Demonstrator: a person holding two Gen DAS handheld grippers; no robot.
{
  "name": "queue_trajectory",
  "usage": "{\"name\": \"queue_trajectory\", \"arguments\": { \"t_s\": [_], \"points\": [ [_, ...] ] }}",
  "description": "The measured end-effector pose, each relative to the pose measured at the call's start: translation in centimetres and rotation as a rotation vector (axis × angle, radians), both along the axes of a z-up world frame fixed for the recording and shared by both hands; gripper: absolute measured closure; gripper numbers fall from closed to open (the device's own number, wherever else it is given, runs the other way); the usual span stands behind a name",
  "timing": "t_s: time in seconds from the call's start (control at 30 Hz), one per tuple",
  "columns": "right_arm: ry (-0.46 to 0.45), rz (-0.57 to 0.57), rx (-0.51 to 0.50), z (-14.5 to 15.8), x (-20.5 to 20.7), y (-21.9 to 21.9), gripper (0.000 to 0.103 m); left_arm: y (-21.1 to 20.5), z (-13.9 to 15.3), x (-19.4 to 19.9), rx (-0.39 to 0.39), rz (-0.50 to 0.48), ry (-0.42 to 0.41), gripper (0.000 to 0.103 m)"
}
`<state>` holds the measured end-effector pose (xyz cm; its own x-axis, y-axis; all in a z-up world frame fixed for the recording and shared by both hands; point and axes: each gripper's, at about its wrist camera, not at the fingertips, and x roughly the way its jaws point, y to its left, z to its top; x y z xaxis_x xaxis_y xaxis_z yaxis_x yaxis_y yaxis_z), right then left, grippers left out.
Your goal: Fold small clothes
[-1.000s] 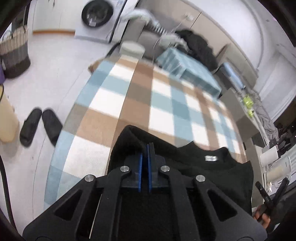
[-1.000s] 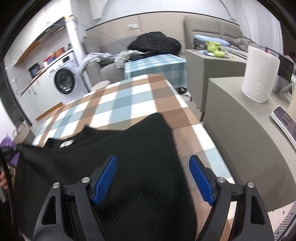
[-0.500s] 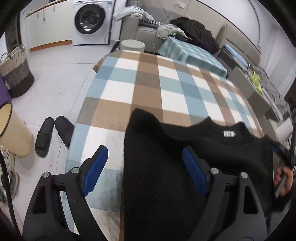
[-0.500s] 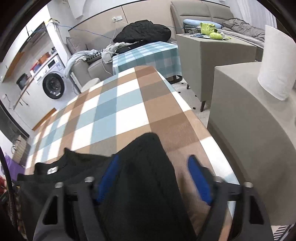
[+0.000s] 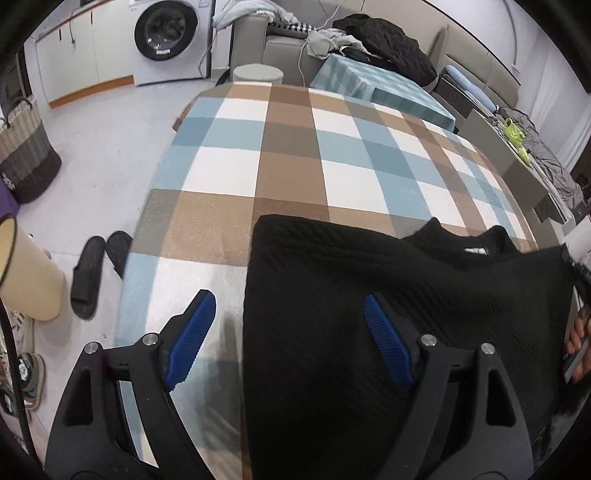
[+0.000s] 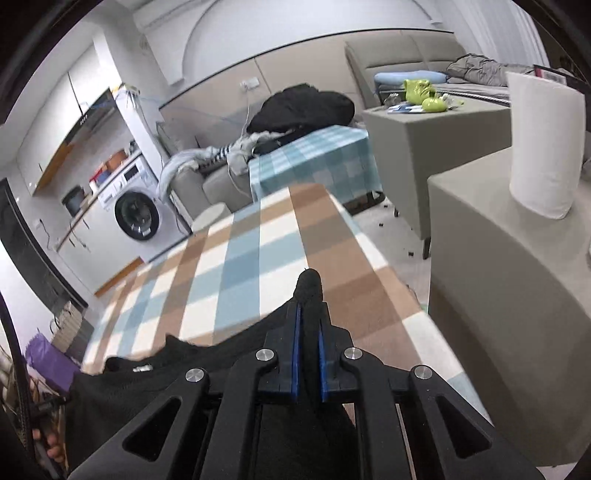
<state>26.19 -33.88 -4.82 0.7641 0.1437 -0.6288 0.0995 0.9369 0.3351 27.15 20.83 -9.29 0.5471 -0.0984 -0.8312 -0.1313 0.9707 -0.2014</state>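
Observation:
A black knit sweater (image 5: 369,302) lies on the checked table (image 5: 295,155), its collar and white label (image 5: 474,251) toward the right. My left gripper (image 5: 284,332) is open above the sweater's left edge, its blue pads on either side of that edge. In the right wrist view my right gripper (image 6: 307,332) is shut on a corner of the sweater (image 6: 308,291), which sticks out past the pads. The sweater's body (image 6: 147,384) drapes to the left with the label (image 6: 142,368) visible.
Grey cabinets (image 6: 517,295) with a paper towel roll (image 6: 543,147) stand right of the table. Black slippers (image 5: 92,273), a beige bin (image 5: 26,273) and a woven basket (image 5: 22,147) are on the floor at left. A washing machine (image 5: 166,33) stands behind.
My left gripper let go of the sweater's corner and opened. My right gripper closed on the sweater's right corner and lifted it a little.

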Motion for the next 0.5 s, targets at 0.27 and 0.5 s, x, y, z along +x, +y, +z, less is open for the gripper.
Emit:
{"name": "queue_trajectory", "arguments": {
  "t_s": [0.27,0.5],
  "points": [
    [0.011,0.009,0.001,-0.2,-0.4,0.0,0.095,1.1,0.4,0.2,-0.055,0.063,-0.105,0.098],
    [-0.109,0.043,0.050,2.5,-1.8,0.7,0.095,1.3,4.8,-2.9,-0.086,0.081,-0.289,0.099]
  ]
}}
